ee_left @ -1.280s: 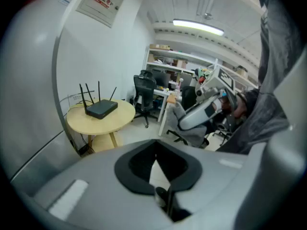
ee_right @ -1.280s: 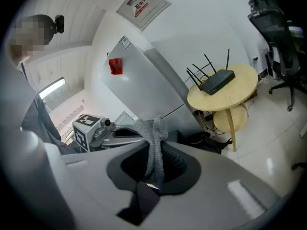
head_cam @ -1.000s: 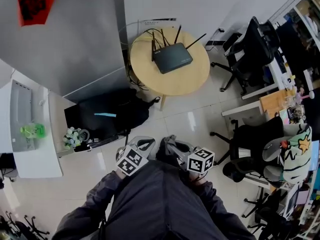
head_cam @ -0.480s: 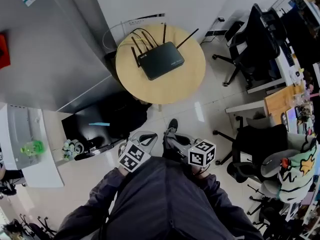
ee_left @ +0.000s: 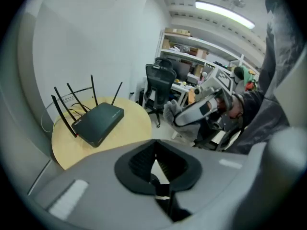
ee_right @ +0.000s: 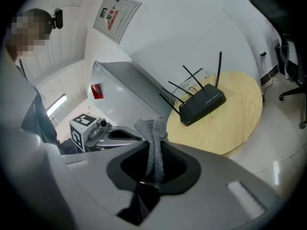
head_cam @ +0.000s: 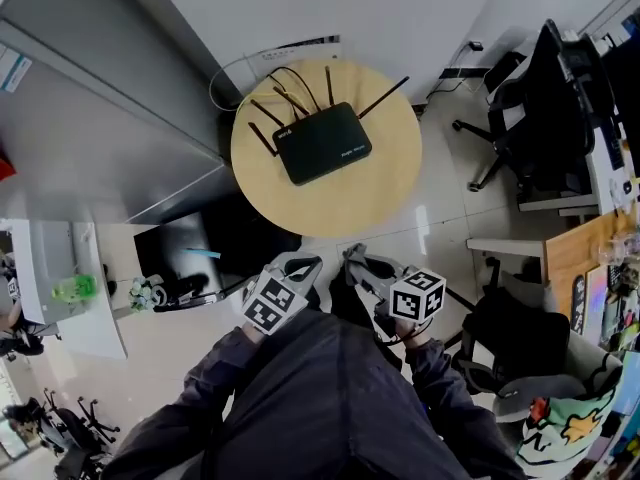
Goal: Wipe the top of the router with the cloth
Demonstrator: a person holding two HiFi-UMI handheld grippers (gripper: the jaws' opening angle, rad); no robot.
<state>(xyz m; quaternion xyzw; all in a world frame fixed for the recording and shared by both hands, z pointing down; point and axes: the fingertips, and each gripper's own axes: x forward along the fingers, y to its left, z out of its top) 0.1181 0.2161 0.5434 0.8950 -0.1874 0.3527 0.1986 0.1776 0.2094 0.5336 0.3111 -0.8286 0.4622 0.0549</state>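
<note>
Router (head_cam: 323,144): matt black plastic, smooth. Table (head_cam: 385,190): pale wood, smooth top. Cloth (ee_right: 154,147): grey fabric, fuzzy, rough. Floor (head_cam: 435,230): glossy pale tiles.

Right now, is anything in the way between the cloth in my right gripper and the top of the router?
Nothing visible. The right gripper holds the cloth short of the table, and only bare tabletop lies before the router. Its antennas stand along the far side, clear of its top.

Showing matte black on the router (head_cam: 322,143), pale yellow wood on the round table (head_cam: 390,193), fuzzy grey on the cloth (ee_right: 153,138), black-and-white squares on the left marker cube (head_cam: 272,304).
</note>
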